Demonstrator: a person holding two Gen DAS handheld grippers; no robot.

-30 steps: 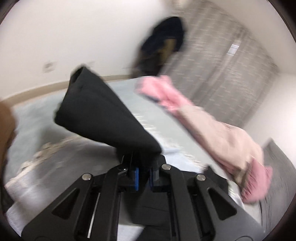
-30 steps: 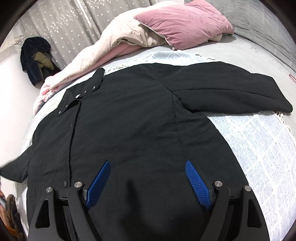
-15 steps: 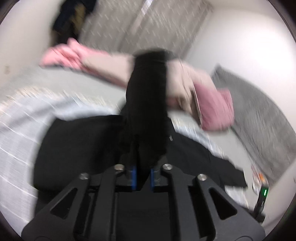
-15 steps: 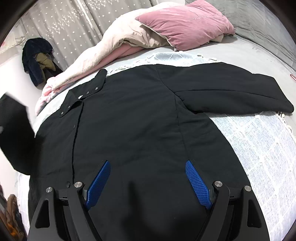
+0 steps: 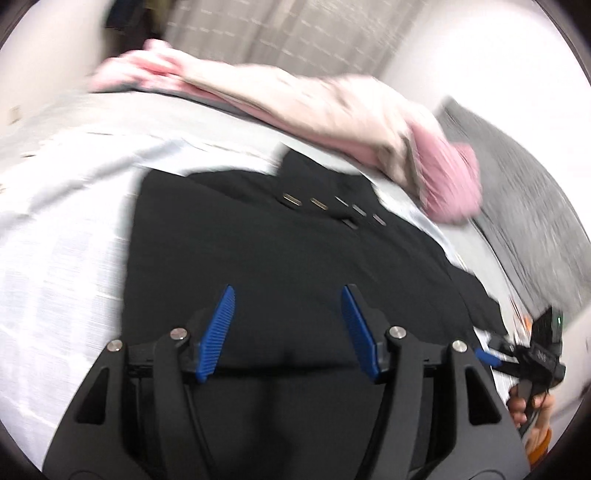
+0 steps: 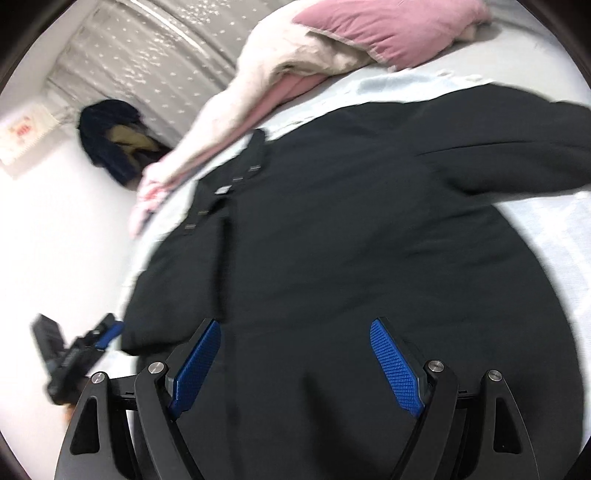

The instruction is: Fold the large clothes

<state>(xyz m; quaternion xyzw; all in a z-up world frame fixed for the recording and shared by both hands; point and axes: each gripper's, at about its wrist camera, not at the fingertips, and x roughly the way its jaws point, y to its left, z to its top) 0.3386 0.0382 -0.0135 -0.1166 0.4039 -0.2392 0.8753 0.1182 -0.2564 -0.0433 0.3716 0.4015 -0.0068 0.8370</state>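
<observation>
A large black snap-front jacket (image 6: 351, 236) lies flat on the bed, collar toward the far side; it also shows in the left wrist view (image 5: 288, 258). Its left sleeve is folded in over the body, and the right sleeve (image 6: 517, 147) still stretches out sideways. My left gripper (image 5: 288, 306) is open and empty just above the jacket's near part. My right gripper (image 6: 295, 343) is open and empty above the hem. Each gripper shows at the edge of the other's view, the right one in the left wrist view (image 5: 532, 354) and the left one in the right wrist view (image 6: 74, 354).
A pale lace-patterned sheet (image 5: 66, 229) covers the bed. A cream and pink duvet (image 6: 295, 55) with a pink pillow (image 6: 388, 26) lies along the far side. A dark coat (image 6: 110, 140) hangs by the curtains. A grey headboard (image 5: 517, 192) stands on the right.
My left gripper carried the black sleeve over onto the jacket body, then opened and let it go. My right gripper stayed open and shifted a little over the hem.
</observation>
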